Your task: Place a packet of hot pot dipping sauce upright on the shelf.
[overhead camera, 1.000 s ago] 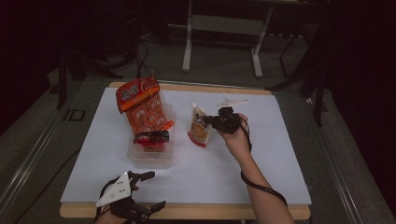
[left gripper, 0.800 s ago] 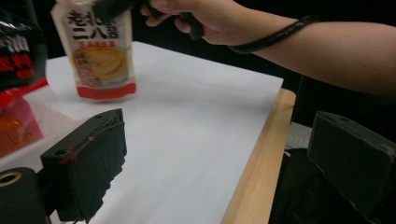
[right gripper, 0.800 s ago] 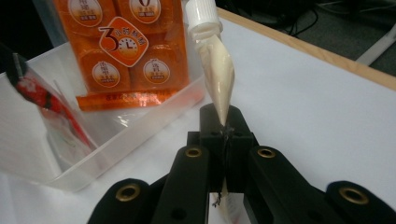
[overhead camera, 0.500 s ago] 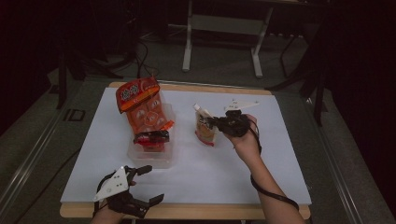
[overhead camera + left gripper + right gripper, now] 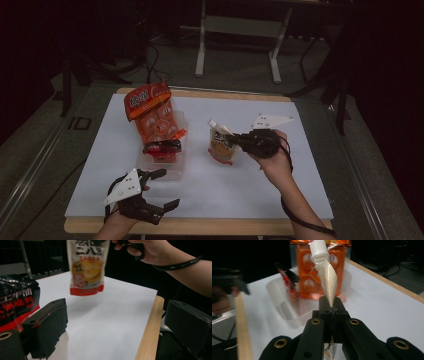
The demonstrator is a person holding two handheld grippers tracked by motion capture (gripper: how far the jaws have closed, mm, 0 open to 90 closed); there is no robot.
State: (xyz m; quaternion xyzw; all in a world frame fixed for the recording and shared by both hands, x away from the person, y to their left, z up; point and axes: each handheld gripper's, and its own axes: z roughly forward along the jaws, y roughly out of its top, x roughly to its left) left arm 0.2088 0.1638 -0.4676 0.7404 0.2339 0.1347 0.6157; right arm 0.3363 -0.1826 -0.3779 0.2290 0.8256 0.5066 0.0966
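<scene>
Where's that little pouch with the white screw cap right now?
In the high view the spouted pouch hangs above the white table, pinched by the right gripper, just right of the clear tray.

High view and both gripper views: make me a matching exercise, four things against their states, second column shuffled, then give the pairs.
Things:
1. spouted pouch
2. orange snack bag
3. left gripper
4. clear plastic tub

States:
A. jaws open, nothing between them
B. standing in the tub, leaning
C. on the white sheet, holding packets
D. clamped in the right gripper, lifted off the table

Pairs: 1-D, 2-B, 3-A, 4-C
</scene>
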